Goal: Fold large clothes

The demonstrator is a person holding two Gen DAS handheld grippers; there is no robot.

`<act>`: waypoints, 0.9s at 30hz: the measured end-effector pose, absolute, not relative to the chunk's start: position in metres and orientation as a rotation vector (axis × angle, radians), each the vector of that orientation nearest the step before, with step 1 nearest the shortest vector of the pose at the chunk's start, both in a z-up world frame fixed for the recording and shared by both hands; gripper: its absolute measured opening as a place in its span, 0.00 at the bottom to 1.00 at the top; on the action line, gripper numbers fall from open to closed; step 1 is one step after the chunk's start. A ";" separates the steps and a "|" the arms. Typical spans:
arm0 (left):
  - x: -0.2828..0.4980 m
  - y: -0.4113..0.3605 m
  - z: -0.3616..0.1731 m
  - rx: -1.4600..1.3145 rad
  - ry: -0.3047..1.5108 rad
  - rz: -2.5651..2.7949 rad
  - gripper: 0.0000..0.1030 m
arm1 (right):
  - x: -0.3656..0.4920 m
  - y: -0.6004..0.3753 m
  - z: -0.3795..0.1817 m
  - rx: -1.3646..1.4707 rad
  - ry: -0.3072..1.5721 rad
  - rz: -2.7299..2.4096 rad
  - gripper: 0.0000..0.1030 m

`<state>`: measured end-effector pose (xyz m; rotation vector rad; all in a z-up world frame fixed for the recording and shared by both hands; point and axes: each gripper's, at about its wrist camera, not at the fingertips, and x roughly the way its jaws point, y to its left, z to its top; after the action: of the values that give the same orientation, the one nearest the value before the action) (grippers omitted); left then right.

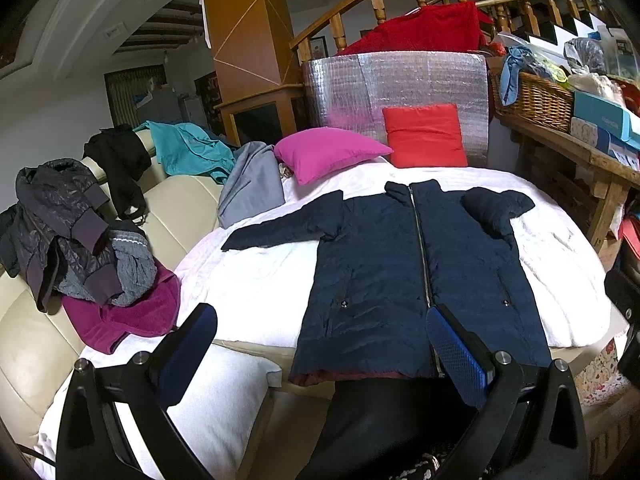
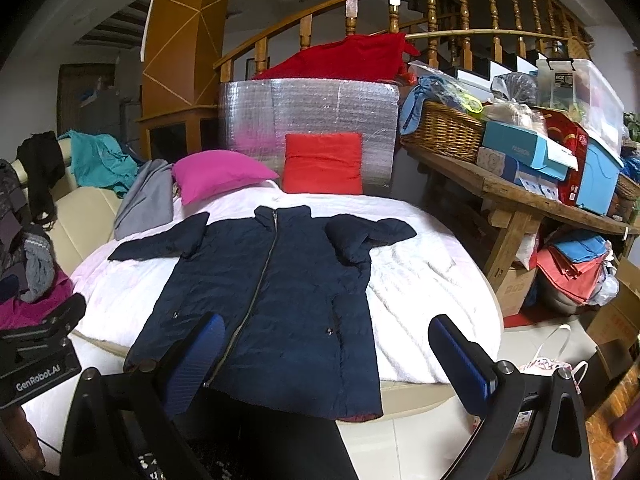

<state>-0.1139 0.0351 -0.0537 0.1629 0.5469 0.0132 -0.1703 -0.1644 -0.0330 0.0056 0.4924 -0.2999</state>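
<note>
Both tools, left (image 1: 320,344) and right (image 2: 326,350), gaping empty; navy coat (image 1: 400,264) likely soft, puffy, slippery; best pinched at sleeve cuff or hem.

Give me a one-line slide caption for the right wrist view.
Open right gripper hovers before a zipped navy coat laid flat on a white blanket, one sleeve folded in.

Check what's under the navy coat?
The navy coat lies flat on a white blanket; its hem overhangs the near edge. Whatever the blanket covers beneath the coat is hidden.
</note>
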 end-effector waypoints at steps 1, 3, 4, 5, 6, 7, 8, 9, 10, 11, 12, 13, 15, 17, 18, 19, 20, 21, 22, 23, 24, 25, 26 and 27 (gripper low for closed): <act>-0.112 0.035 -0.054 0.164 0.545 0.014 1.00 | -0.170 -0.166 -0.032 0.009 0.488 -0.303 1.00; -0.106 0.033 -0.054 0.167 0.544 0.020 1.00 | -0.165 -0.171 -0.029 0.019 0.476 -0.311 1.00; -0.102 0.033 -0.054 0.168 0.546 0.021 1.00 | -0.163 -0.173 -0.028 0.022 0.474 -0.313 1.00; -0.099 0.033 -0.054 0.169 0.546 0.022 1.00 | -0.160 -0.175 -0.028 0.025 0.472 -0.316 1.00; -0.094 0.032 -0.054 0.169 0.546 0.027 1.00 | -0.156 -0.179 -0.027 0.030 0.468 -0.320 1.00; -0.090 0.031 -0.054 0.170 0.546 0.032 1.00 | -0.153 -0.181 -0.026 0.034 0.466 -0.322 1.00; -0.085 0.030 -0.055 0.170 0.549 0.035 1.00 | -0.148 -0.184 -0.026 0.037 0.466 -0.323 1.00; -0.078 0.029 -0.056 0.170 0.554 0.038 1.00 | -0.143 -0.187 -0.027 0.042 0.468 -0.324 1.00; -0.073 0.027 -0.056 0.169 0.557 0.041 1.00 | -0.137 -0.191 -0.027 0.047 0.471 -0.327 1.00; -0.068 0.026 -0.057 0.168 0.560 0.044 1.00 | -0.131 -0.195 -0.028 0.051 0.478 -0.332 1.00; -0.062 0.024 -0.057 0.168 0.562 0.048 1.00 | -0.126 -0.199 -0.028 0.055 0.483 -0.335 1.00; -0.057 0.022 -0.058 0.167 0.565 0.050 1.00 | -0.120 -0.204 -0.029 0.062 0.486 -0.336 1.00; -0.046 0.017 -0.060 0.166 0.575 0.050 1.00 | -0.110 -0.214 -0.030 0.072 0.490 -0.349 1.00; -0.037 0.013 -0.061 0.170 0.582 0.051 1.00 | -0.099 -0.227 -0.029 0.093 0.491 -0.353 1.00; -0.030 0.009 -0.062 0.175 0.584 0.051 1.00 | -0.095 -0.234 -0.029 0.105 0.489 -0.357 1.00; -0.026 0.006 -0.062 0.179 0.587 0.053 1.00 | -0.092 -0.238 -0.029 0.113 0.485 -0.360 1.00; -0.022 0.004 -0.062 0.181 0.590 0.055 1.00 | -0.088 -0.245 -0.028 0.122 0.482 -0.364 1.00; -0.017 0.003 -0.062 0.182 0.594 0.055 1.00 | -0.083 -0.252 -0.027 0.132 0.481 -0.370 1.00; -0.011 0.000 -0.062 0.183 0.597 0.057 1.00 | -0.078 -0.258 -0.026 0.142 0.480 -0.375 1.00; -0.008 -0.002 -0.062 0.184 0.598 0.059 1.00 | -0.074 -0.264 -0.026 0.152 0.479 -0.378 1.00; -0.004 -0.005 -0.061 0.185 0.598 0.060 1.00 | -0.068 -0.272 -0.025 0.162 0.478 -0.382 1.00; 0.000 -0.007 -0.061 0.186 0.598 0.061 1.00 | -0.064 -0.276 -0.025 0.164 0.478 -0.387 1.00; 0.005 -0.010 -0.060 0.186 0.597 0.063 1.00 | -0.058 -0.282 -0.025 0.163 0.479 -0.395 1.00; 0.010 -0.011 -0.061 0.187 0.596 0.064 1.00 | -0.052 -0.288 -0.025 0.164 0.480 -0.399 1.00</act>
<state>0.0101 -0.0115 -0.0607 0.1866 0.5964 0.0639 -0.0515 -0.2880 -0.0254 0.1639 0.4797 -0.3989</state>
